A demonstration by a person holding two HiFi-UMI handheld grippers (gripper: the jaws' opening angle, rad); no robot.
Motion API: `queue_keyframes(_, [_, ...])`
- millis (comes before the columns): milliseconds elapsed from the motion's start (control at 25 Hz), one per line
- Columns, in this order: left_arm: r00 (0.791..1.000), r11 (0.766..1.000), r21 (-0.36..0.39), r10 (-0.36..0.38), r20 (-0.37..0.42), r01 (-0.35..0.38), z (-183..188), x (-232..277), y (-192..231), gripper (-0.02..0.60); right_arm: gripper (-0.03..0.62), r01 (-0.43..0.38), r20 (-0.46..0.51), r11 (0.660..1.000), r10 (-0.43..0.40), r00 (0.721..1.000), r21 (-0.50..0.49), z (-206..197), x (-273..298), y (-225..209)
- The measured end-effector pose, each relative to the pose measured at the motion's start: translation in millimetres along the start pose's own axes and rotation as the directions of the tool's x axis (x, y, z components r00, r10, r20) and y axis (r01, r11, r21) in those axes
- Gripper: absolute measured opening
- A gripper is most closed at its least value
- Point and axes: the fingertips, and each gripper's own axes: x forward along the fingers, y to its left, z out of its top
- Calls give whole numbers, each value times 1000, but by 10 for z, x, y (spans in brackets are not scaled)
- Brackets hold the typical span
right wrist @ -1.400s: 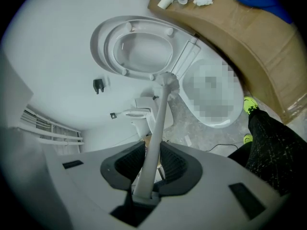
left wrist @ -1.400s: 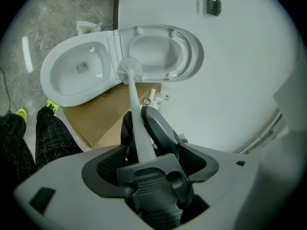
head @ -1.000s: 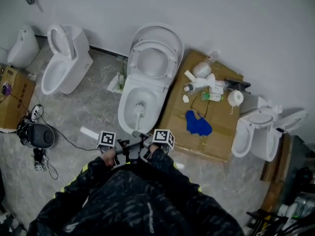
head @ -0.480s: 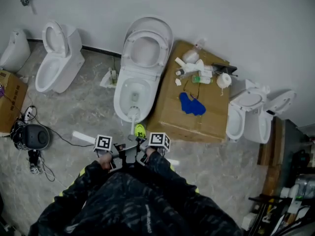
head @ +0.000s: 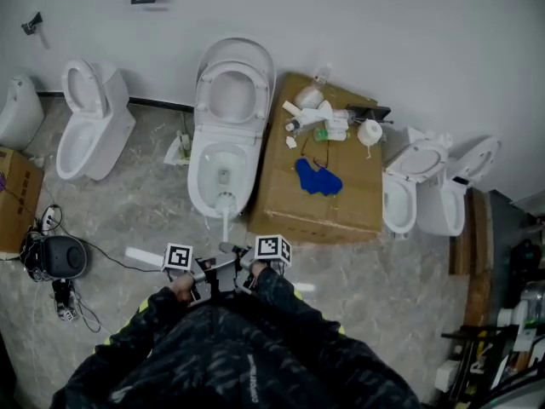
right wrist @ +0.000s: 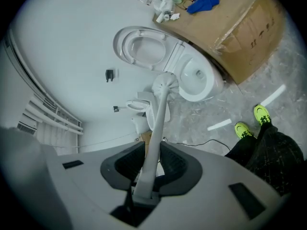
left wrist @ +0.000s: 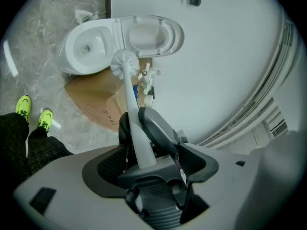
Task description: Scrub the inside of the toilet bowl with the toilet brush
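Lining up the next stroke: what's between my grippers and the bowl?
Head view: only the brush, held in the left gripper and right gripper, crosses bare floor to the bowl's front rim.

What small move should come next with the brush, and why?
Probably tip the brush forward and down so that its head goes into the bowl. The left gripper and the right gripper are both shut on the handle, so the hold looks firm. The head, however, sits at the bowl's front rim, not inside, where it cannot scrub.
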Motion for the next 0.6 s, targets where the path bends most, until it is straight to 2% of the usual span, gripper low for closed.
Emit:
queue_keyframes(160, [1000,1000,19,-13,22,12,81,80,-173,350,95,-22,-25,998,20,999,-63,124,-28,187])
queue_keyframes(360, [999,999,41,36,-4,-35,14,107,-73,350,94,-47,0,999,47,999,-24,78,-76,113])
queue_keyframes(600, [999,997,61,40,-3,-40,41,84,-118,350,94,-63,-5,997,63,998,-38,90,-46,164])
